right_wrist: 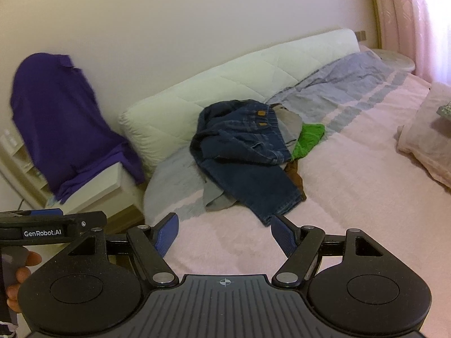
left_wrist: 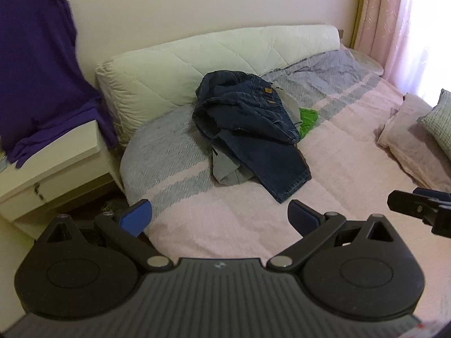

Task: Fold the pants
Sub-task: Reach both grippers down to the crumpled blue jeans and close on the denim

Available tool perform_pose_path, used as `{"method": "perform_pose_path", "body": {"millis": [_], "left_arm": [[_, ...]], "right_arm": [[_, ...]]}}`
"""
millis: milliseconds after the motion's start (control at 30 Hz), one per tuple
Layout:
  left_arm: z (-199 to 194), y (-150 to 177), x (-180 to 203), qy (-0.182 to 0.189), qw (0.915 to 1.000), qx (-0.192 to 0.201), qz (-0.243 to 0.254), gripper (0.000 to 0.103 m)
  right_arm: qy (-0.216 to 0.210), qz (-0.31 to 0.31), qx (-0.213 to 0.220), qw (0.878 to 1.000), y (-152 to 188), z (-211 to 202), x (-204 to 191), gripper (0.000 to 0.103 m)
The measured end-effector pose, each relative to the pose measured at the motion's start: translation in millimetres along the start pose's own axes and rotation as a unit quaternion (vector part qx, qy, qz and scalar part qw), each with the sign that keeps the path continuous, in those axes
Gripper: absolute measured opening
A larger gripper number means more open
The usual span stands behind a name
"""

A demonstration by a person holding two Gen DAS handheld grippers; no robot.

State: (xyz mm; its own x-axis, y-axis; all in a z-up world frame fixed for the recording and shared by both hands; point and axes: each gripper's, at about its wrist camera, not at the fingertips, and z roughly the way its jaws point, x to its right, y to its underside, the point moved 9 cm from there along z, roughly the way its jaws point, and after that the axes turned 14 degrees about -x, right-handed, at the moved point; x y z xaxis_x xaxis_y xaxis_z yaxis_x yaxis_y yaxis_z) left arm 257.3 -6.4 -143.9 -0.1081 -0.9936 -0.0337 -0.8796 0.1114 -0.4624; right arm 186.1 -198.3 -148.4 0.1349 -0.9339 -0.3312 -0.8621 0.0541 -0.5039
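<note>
Left tongs [left_wrist: 220, 219]: jaws spread wide, blue pads apart, nothing between them; they hover over the near part of the bed [left_wrist: 225, 225], above the pink cover. Right tongs [right_wrist: 224, 235]: likewise wide open and empty, also above the pink cover. In the left wrist view the right tongs show at the right edge; in the right wrist view the left tongs show at the left edge, with fingers of a hand [right_wrist: 21, 270] around the grip below.

Dark blue jeans [left_wrist: 251, 132] lie crumpled ahead of both tongs, well apart from them, on top of a small heap of clothes. Waistband end is bunched up toward the far side, near the white quilted cushion [left_wrist: 197, 62]; one leg runs down toward the tongs, hem nearest the right tongs. Under the jeans: a grey garment [left_wrist: 225, 169] poking out on the left of the leg, a green garment [left_wrist: 308, 121] on the right, and a brown piece [right_wrist: 296, 177] seen only in the right wrist view.

Far left of the tongs: a purple shirt [left_wrist: 42, 64] draped over a white bedside cabinet [left_wrist: 56, 174]. Far right: pillows [left_wrist: 417, 140] and a pink curtain [left_wrist: 394, 14].
</note>
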Motion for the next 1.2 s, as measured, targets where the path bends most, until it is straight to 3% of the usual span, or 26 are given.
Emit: {"method": "perform_pose_path", "body": {"millis": [400, 633, 700, 733, 900, 1200], "left_arm": [[154.9, -149.4, -63.6, 0.024, 0.9955, -0.034, 0.085, 0.098], [249.1, -231.0, -87.8, 0.039, 0.9900, -0.040, 0.129, 0.094], [274.2, -247.1, -89.6, 0.040, 0.9882, -0.042, 0.142, 0.093], [286.4, -253.1, -86.2, 0.055, 0.9820, -0.047, 0.175, 0.093], [352.1, -281.8, -77.1, 0.074, 0.9720, -0.068, 0.213, 0.089], [434.2, -302.7, -56.9, 0.087, 0.9551, -0.098, 0.266, 0.084]], "right_arm": [[0.030, 0.089, -0.038, 0.995, -109.2, 164.1, -14.6, 0.070], [0.065, 0.145, -0.047, 0.986, -167.2, 243.3, 1.8, 0.070], [0.074, 0.172, -0.050, 0.981, -176.9, 261.0, 13.9, 0.070], [0.076, 0.183, -0.052, 0.979, -179.7, 266.9, 19.2, 0.070], [0.081, 0.255, -0.053, 0.962, -190.5, 296.1, 54.0, 0.070], [0.077, 0.386, -0.044, 0.918, -191.2, 328.3, 107.8, 0.070]]}}
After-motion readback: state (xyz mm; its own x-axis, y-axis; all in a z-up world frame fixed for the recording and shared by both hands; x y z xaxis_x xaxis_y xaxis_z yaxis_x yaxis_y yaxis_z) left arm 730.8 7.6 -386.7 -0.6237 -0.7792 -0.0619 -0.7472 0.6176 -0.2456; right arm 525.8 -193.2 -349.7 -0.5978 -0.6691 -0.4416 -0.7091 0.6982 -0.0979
